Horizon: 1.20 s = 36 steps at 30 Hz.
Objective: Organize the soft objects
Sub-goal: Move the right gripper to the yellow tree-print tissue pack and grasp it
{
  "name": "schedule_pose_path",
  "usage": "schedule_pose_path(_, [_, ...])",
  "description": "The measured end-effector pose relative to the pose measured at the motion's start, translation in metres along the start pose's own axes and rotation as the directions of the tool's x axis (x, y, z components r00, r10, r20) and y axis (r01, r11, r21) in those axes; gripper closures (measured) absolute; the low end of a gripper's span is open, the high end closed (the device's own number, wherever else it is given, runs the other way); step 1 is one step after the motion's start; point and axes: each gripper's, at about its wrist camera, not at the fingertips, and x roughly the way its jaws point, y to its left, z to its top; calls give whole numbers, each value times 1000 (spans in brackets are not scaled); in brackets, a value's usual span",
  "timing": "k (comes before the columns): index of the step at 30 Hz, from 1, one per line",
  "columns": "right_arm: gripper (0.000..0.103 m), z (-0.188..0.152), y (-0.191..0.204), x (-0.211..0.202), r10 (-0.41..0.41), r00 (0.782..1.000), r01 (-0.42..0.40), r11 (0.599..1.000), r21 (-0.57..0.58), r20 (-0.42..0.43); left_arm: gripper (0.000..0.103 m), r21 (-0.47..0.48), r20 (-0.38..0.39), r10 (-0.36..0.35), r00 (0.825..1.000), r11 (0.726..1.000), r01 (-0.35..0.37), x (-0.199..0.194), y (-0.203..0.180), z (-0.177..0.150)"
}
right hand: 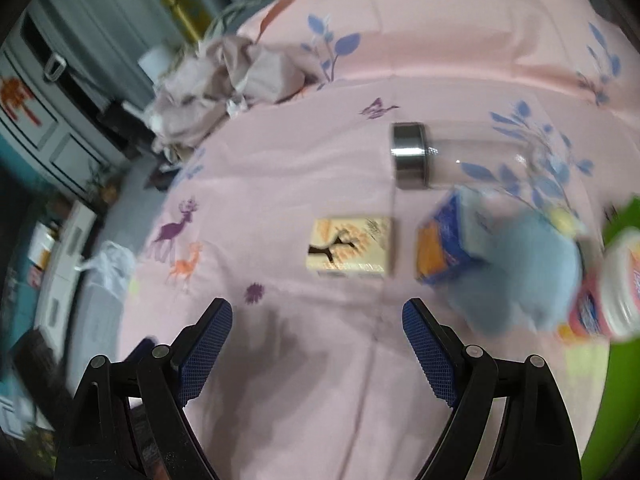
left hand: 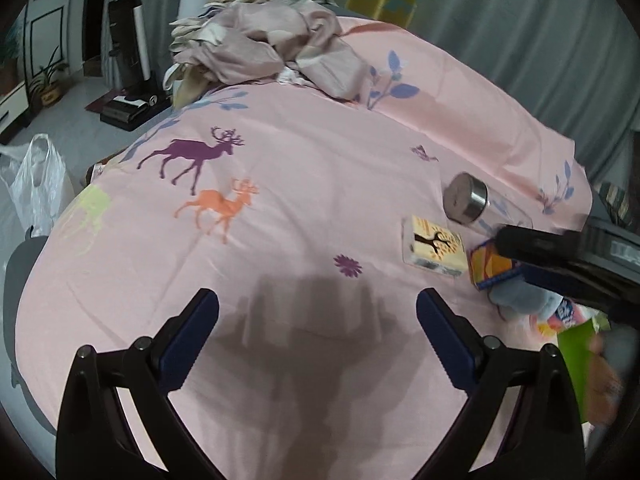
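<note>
Hovering both tools spread and empty: left tool [left hand: 318, 312] over bare bed [left hand: 320, 152], right tool [right hand: 318, 320] facing the blue soft toy [right hand: 520, 276] beside hard boxes.

Grey curtains [left hand: 500, 20], pale floor [left hand: 88, 120], white cabinet [right hand: 52, 120]

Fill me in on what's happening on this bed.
A person holds a gripper in each hand over a pink bedsheet. The left gripper and the right gripper are both open and hold nothing. Ahead of the right one lie a small box, a bottle on its side, a blue soft toy and a jar. A heap of clothes sits at the far end. Nothing has been picked up yet.
</note>
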Motion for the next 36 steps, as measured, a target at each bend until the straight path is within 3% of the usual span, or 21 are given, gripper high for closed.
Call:
schedule_pose_path(5, [15,20,9,51,-144,987,144,990,-8,-74,5,-37,-1,-3,1000,999,3,-4,10,3])
schedule_pose_path(12, [15,28,-6,82,-246,963,247,969,1,-107,5,-38,-3,-11,1000,999,11,-5,13,5])
schedule_pose_path(16, [16,29,-13,91,-230,963,234,972,16,-138,5,-42,-14,-28,1000,999,27,-4,12,5])
schedule_pose_path(18, [27,28,-13,93,-215,966,218,976,7,-144,5,-37,-15,-20,1000,999,20,-4,11,5])
schedule_pose_path(22, [28,18,-11,82,-199,973,200,980,-7,-114,5,-30,-18,-24,1000,999,23,-3,10,5])
schedule_pose_path(29, [28,-29,-5,34,-109,990,104,993,-60,-86,8,-33,-36,-31,999,999,30,0,8,3])
schedule_pose_path(36, [28,-78,-17,7,-89,991,81,994,-74,-100,9,0,-50,-36,998,999,36,3,-5,-3])
